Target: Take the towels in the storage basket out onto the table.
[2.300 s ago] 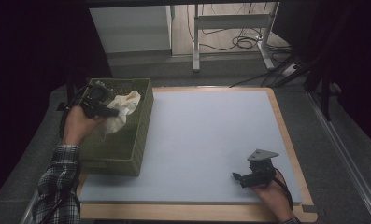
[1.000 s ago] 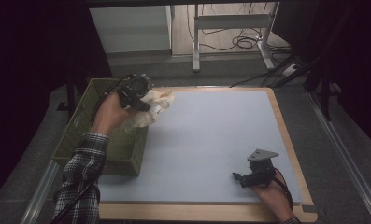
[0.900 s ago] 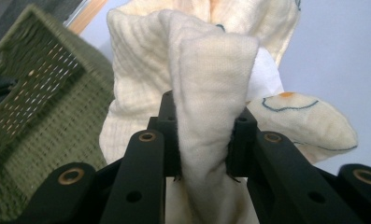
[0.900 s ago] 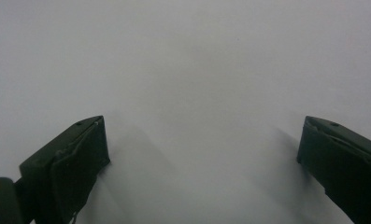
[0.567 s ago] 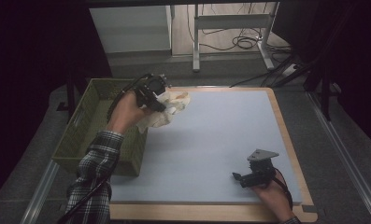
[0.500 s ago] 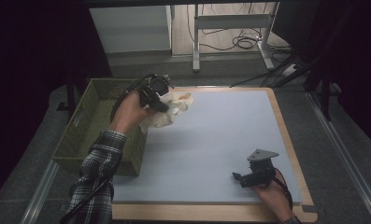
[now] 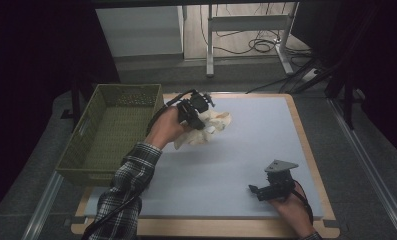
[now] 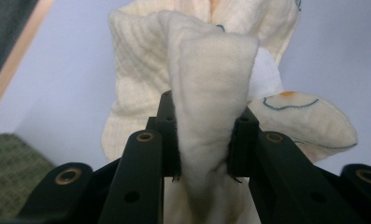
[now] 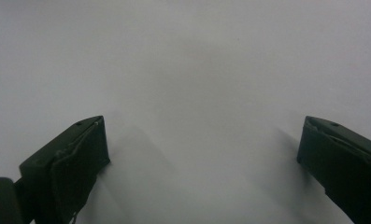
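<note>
A cream knitted garment [image 7: 208,127] with small blue and orange stitching hangs bunched over the pale blue mat, just right of the green basket [image 7: 88,150]. My left gripper [image 7: 198,117] is shut on a thick fold of that cream garment [image 8: 206,107], which fills the gap between the black jaws in the left gripper view. Near the mat's front right, my right gripper [image 7: 256,191] rests low in a hand, pointing left. Its jaws stand wide apart in the right gripper view with nothing between the fingertips [image 9: 71,154].
The mat [image 7: 266,140] lies on a wooden board whose edge [image 7: 313,160] runs along the right. The woven basket stands off the mat's left side. A white cabinet, desk legs and cables sit beyond the far edge.
My left gripper has carried the garment out of the basket and rightward over the mat, slightly lower. The right gripper has stayed where it was.
</note>
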The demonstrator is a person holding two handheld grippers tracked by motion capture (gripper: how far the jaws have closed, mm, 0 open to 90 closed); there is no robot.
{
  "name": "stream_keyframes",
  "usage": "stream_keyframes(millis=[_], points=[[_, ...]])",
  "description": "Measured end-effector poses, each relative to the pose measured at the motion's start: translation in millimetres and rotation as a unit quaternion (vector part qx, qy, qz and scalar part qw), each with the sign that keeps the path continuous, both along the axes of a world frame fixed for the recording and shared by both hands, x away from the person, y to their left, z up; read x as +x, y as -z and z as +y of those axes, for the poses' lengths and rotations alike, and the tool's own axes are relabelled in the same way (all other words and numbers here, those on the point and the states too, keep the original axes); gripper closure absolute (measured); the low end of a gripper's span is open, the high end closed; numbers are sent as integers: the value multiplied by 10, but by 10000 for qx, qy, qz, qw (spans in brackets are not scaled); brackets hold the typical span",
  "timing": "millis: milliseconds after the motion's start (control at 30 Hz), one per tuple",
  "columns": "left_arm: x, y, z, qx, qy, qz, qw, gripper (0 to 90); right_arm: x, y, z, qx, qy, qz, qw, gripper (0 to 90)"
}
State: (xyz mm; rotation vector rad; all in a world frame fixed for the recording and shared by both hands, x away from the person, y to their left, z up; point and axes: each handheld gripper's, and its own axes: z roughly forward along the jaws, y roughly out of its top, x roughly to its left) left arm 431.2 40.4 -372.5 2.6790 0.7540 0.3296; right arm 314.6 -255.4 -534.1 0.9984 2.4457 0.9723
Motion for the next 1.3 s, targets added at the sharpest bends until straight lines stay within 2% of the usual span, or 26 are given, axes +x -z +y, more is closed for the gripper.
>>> stream_keyframes(millis=[67, 100, 133, 167, 200, 300, 367, 400, 467, 567, 600, 633, 733, 933, 1033, 1067, 1100, 1133, 1233, 1300], points=[[0, 121, -133, 5, 95, 46, 9999, 717, 0, 0, 0, -2, -1, 0, 10000, 21], [0, 121, -133, 5, 95, 46, 9999, 717, 0, 0, 0, -2, -1, 0, 10000, 21], [3, 208, -215, -6, 173, 87, 9998, 716, 0, 0, 0, -3, -1, 0, 10000, 21], [3, 208, -215, -6, 173, 87, 9998, 715, 0, 0, 0, -3, -1, 0, 10000, 21], [3, 288, -292, 1, 226, 124, 9997, 715, 0, 0, 0, -3, -2, -2, 10000, 21], [2, 360, -360, -11, 270, 159, 9995, 708, 0, 0, 0, -4, -2, -1, 10000, 21], [-2, 465, -447, -52, 323, 188, 9993, 706, 0, 0, 0, -2, 1, 0, 10000, 21], [-2, 465, -447, -52, 323, 188, 9993, 705, 0, 0, 0, -4, -1, 0, 10000, 21], [-9, 581, -524, -31, 387, 219, 9990, 700, 0, 0, 0, -3, 1, 0, 10000, 21], [-14, 661, -563, -59, 393, 268, 9989, 695, 0, 0, 0, -1, 1, -1, 10000, 20], [-12, 739, -595, -67, 420, 309, 9986, 694, 0, 0, 0, -1, 1, -3, 10000, 21], [-12, 739, -595, -67, 420, 309, 9986, 693, 0, 0, 0, 0, 1, -1, 10000, 21], [-22, 884, -642, -111, 428, 337, 9985, 688, 0, 0, 1, 2, 0, 2, 10000, 21], [-34, 1025, -683, -127, 491, 369, 9980, 659, 0, 0, 1, 3, 1, 3, 10000, 21], [-38, 1099, -697, -213, 496, 439, 9976, 607, 0, 0, 1, 4, 2, 3, 10000, 21], [-43, 1130, -704, -267, 471, 463, 9975, 461, 0, 0, 0, 0, 2, -2, 10000, 21], [-44, 1145, -705, -302, 492, 469, 9972, 461, 0, 0, 0, 0, 2, -2, 10000, 21], [-52, 1165, -707, -385, 463, 479, 9970, 325, 1, 0, 0, 0, 0, -2, 10000, 21], [-58, 1144, -692, -460, 464, 483, 9967, 234, 0, 0, 1, 5, 6, 1, 10000, 21], [-88, 1074, -643, -561, 417, 393, 9968, 208, 0, 0, 0, 0, 2, -2, 10000, 21]])
